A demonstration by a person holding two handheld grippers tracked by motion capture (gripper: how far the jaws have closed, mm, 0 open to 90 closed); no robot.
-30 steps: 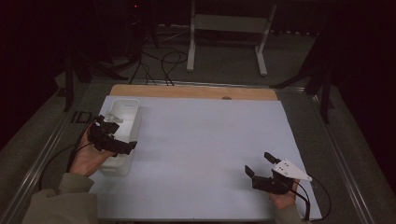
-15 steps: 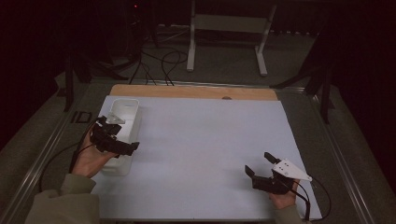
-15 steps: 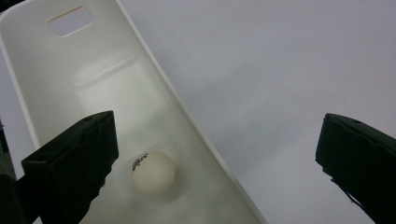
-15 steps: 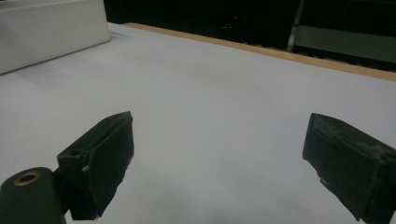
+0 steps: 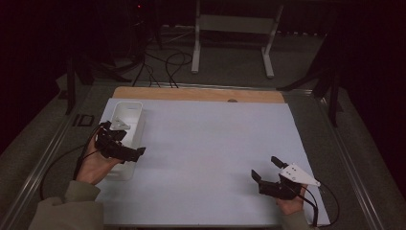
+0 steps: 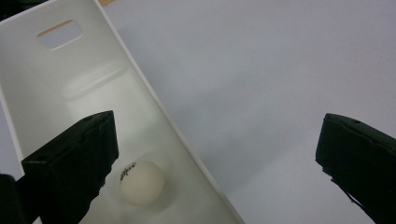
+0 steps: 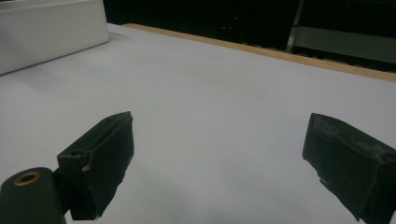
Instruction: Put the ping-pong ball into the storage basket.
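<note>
A long white bin stands at the left edge of the white sheet. In the left gripper view a white ping-pong ball with a small dark print lies on the bin's floor, beside my left jaw. My left gripper hovers over the bin's near half, open wide and holding nothing. My right gripper rests low near the front right of the sheet, also open and holding nothing.
The white sheet covers the table, with a wooden strip along its far edge. The bin's outer wall shows far off in the right gripper view. Cables and a metal stand lie on the floor beyond.
My left gripper has drifted slightly to the right above the bin. The right gripper has stayed put.
</note>
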